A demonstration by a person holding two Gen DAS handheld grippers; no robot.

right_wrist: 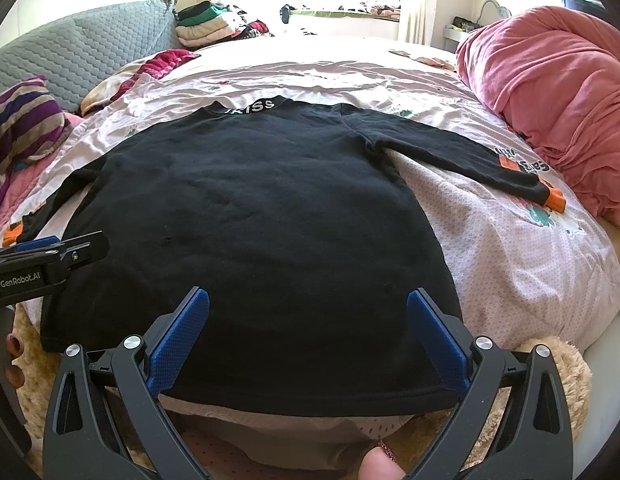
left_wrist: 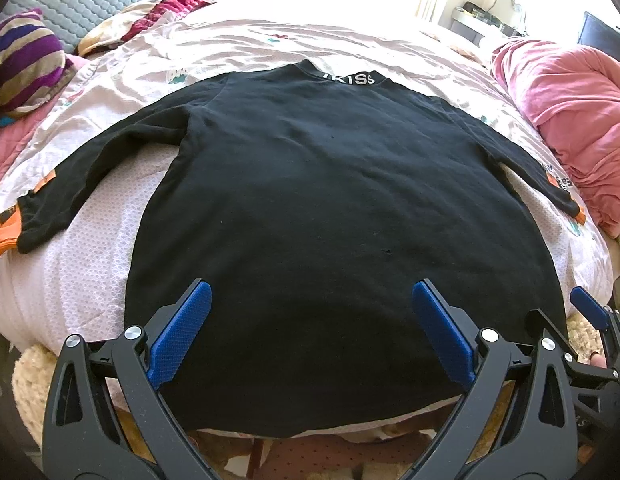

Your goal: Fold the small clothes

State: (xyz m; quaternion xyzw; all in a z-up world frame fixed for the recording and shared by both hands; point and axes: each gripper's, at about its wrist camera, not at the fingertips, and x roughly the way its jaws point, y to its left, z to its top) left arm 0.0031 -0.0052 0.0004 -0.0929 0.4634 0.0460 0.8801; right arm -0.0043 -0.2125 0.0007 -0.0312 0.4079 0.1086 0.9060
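a bedroom bed point(left_wrist: 110, 216) with a pale pink patterned cover fills both views, a window at 12 o'clock. the black long-sleeved top point(left_wrist: 330, 200) lies flat at its centre, collar at 12, hem at 6, orange-cuffed sleeves splayed toward 9 and 3. the left gripper point(left_wrist: 310, 334) and the right gripper point(right_wrist: 308, 336) both hover spread wide over the hem, holding nothing. folding seems not yet begun; the next move likely calls for pinching a sleeve or side edge.

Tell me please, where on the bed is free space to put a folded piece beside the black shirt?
Free: the sheet between the black shirt and the pink blanket, below the sleeve; also the strip beyond the collar. Crowded: the far left, with the striped pillow and the clothes pile.
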